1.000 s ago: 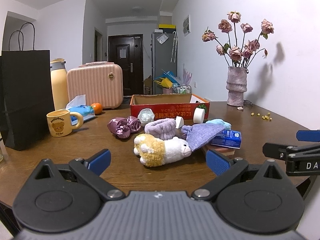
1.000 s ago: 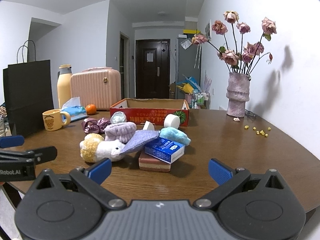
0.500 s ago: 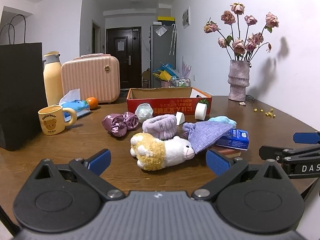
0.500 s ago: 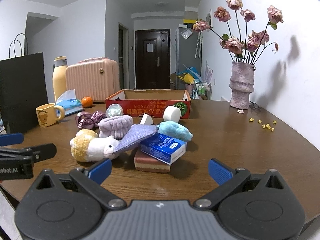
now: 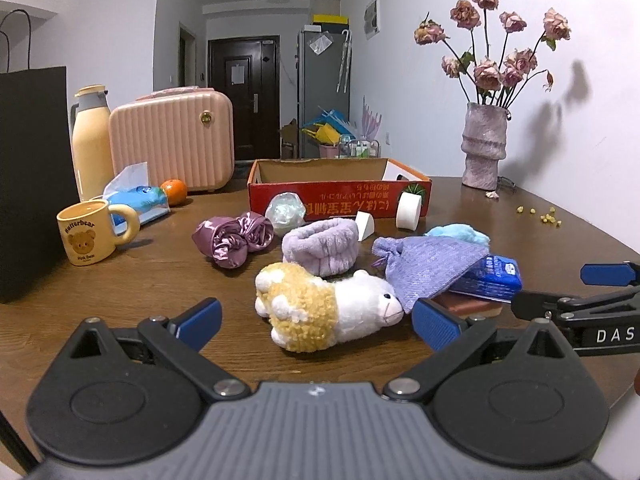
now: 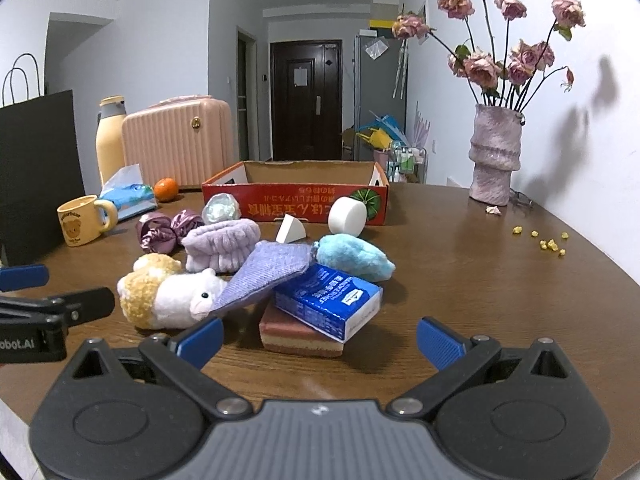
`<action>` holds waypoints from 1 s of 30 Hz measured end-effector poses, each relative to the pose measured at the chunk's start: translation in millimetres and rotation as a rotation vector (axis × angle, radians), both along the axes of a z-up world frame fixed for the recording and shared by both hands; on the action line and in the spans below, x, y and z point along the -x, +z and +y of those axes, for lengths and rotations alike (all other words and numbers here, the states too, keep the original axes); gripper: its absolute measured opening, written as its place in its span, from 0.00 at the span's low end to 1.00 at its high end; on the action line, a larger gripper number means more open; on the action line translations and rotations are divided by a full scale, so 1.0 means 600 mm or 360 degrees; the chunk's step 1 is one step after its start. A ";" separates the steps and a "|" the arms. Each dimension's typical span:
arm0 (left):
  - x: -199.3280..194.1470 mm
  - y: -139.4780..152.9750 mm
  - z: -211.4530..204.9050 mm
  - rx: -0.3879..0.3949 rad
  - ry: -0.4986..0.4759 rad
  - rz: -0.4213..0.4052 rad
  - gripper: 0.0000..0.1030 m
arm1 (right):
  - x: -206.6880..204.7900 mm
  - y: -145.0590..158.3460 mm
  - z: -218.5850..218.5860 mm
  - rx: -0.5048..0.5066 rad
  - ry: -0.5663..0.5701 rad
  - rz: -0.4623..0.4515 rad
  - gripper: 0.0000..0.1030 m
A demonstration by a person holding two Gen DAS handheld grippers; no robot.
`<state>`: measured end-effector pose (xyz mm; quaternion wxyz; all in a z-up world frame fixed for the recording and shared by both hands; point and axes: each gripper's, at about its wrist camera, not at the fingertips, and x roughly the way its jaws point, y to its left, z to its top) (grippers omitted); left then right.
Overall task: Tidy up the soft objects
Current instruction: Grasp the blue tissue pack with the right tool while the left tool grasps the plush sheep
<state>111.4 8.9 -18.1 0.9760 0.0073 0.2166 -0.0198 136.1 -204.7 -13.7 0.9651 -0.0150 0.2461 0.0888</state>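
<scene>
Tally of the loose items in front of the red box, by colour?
Purple: 3, satin scrunchie, fluffy headband, knit pouch
White: 2, round sponge, wedge sponge
Blue: 2, fluffy blue piece, tissue pack
Yellow-white: 1, plush alpaca
Iridescent: 1, ball
Pink-brown: 1, layered sponge
Total: 10

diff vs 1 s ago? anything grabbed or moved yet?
Nothing grabbed. Both claws advanced toward the pile: the left claw now sits just short of the plush alpaca, the right claw just short of the blue packet on the layered sponge. Both are open and empty as before. The pile, red box and mug have not moved.
</scene>
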 end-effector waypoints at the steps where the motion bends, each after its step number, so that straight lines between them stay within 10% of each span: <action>1: -0.005 -0.001 0.001 0.0002 0.0000 0.0008 1.00 | -0.005 -0.001 0.002 0.0001 0.0001 0.0007 1.00; 30: -0.130 -0.035 0.009 0.0033 0.0037 0.0179 1.00 | -0.134 -0.049 0.009 0.0037 0.0007 0.0168 1.00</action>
